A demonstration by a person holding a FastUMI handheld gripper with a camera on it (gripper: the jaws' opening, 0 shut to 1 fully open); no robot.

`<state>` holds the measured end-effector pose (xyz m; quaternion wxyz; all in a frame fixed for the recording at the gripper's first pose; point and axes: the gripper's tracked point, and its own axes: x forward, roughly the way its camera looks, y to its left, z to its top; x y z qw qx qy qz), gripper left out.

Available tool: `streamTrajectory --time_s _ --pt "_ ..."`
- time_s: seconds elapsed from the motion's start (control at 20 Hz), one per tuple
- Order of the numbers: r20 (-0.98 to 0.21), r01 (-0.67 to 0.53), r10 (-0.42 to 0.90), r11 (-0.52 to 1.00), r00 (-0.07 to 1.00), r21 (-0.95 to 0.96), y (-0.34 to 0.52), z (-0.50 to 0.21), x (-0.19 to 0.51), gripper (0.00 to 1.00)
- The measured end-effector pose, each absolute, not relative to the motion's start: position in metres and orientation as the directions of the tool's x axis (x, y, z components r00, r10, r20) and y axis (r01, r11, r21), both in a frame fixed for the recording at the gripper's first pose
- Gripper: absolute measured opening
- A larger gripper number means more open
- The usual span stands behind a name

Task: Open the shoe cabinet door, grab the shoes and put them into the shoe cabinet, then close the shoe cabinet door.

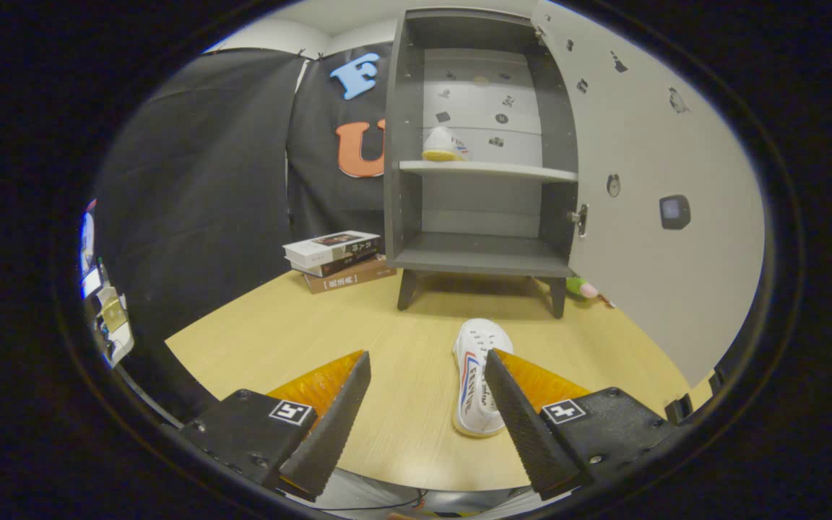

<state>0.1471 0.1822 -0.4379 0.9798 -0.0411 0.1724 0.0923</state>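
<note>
jaws spread, empty | second shoe (479,379) on worktop (315,339), hugging right finger | shift right; centre before closing

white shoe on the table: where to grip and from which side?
Grip the white shoe across its narrow width, mid-body, coming down from above. It lies lengthwise along the gripper's line, sole on the table, so the side walls face the fingers. The open fingers sit left of centre: the right finger overlaps the shoe's edge. Probably shift right first, then close.
</note>
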Motion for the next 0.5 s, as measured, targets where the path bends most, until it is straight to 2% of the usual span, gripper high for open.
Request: streamTrajectory --time_s 0.3,0.45,0.5 --pt "-0.424 -0.048 0.053 0.999 0.904 0.022 0.156 -0.478 0.201 0.99" --pt "-0.487 -0.009 0.042 0.997 0.872 0.071 0.154 -0.498 0.223 0.87" --pt "-0.522 0.011 0.038 0.996 0.852 0.090 0.153 -0.509 0.226 0.77"
